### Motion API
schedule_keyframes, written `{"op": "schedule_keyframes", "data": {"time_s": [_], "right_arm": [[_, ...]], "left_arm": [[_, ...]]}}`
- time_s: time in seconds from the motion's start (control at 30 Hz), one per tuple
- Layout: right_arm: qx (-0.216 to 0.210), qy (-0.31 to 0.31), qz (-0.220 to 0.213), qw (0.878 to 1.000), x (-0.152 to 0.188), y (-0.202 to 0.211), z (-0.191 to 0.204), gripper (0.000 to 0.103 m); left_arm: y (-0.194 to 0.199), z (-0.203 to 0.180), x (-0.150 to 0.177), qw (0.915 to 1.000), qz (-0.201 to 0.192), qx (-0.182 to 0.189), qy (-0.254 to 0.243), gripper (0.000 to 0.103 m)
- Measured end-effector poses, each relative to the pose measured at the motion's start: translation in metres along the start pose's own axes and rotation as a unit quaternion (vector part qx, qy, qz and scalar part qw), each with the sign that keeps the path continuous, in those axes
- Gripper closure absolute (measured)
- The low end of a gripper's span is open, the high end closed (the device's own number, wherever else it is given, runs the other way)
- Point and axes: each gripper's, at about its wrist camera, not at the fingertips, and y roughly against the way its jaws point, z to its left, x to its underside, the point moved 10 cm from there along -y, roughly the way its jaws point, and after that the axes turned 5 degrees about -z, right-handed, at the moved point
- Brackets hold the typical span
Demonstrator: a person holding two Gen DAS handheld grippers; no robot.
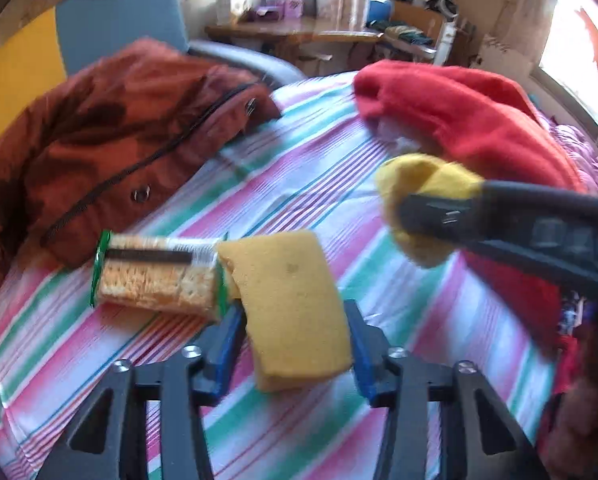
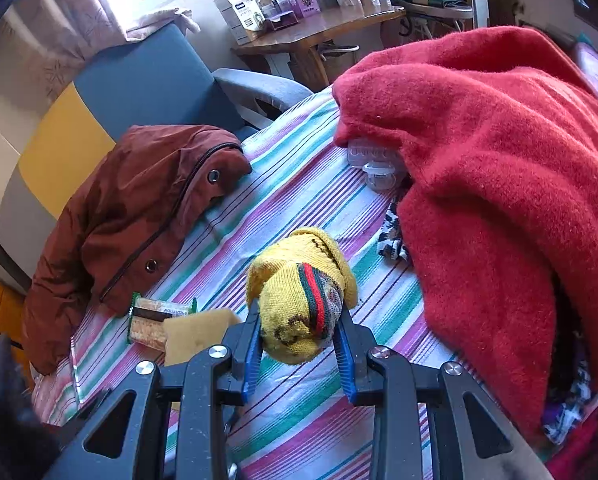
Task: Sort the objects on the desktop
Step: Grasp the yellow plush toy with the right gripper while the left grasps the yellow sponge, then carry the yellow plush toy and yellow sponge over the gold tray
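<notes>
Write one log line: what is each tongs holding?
left tongs: around yellow sponge | right tongs: shut on yellow sock | cracker pack: on bed

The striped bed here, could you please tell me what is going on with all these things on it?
A person is sorting items on the striped bedsheet with two hand-held tongs. The right tongs are shut on a rolled yellow sock. The left tongs straddle a yellow sponge; whether they press it yet is unclear. A cracker pack lies beside the sponge, with a brown jacket and a red blanket behind.
</notes>
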Motion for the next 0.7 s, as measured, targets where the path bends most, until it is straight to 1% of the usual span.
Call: {"op": "schedule_keyframes", "data": {"time_s": [0.1, 0.17, 0.23, 0.33, 0.4, 0.47, 0.53, 0.7], "right_arm": [[0.000, 0.005, 0.014, 1.000, 0.004, -0.006, 0.001, 0.071], [-0.009, 0.014, 0.025, 1.000, 0.008, -0.010, 0.006, 0.071], [-0.010, 0.028, 0.037, 0.999, 0.013, -0.014, 0.012, 0.071], [-0.009, 0.047, 0.050, 0.998, 0.020, -0.019, 0.017, 0.071], [-0.009, 0.053, 0.057, 0.997, 0.024, -0.022, 0.019, 0.071], [-0.007, 0.057, 0.064, 0.996, 0.028, -0.025, 0.019, 0.071], [-0.008, 0.063, 0.069, 0.996, 0.031, -0.027, 0.021, 0.071], [-0.032, 0.100, 0.077, 0.991, 0.039, -0.028, 0.039, 0.070]], "left_arm": [[0.004, 0.007, 0.006, 0.9997, -0.002, 0.018, 0.017, 0.061], [0.011, 0.010, 0.011, 0.9998, -0.007, 0.013, 0.015, 0.062], [0.021, 0.017, 0.019, 0.9994, -0.009, 0.014, 0.031, 0.062], [0.038, 0.027, 0.032, 0.9992, -0.018, 0.003, 0.034, 0.062], [0.050, 0.034, 0.041, 0.9987, -0.023, -0.004, 0.046, 0.062], [0.065, 0.047, 0.055, 0.9977, -0.032, -0.022, 0.056, 0.062], [0.075, 0.055, 0.066, 0.9968, -0.036, -0.030, 0.065, 0.062], [0.101, 0.081, 0.094, 0.9936, -0.044, -0.063, 0.083, 0.062]]}}
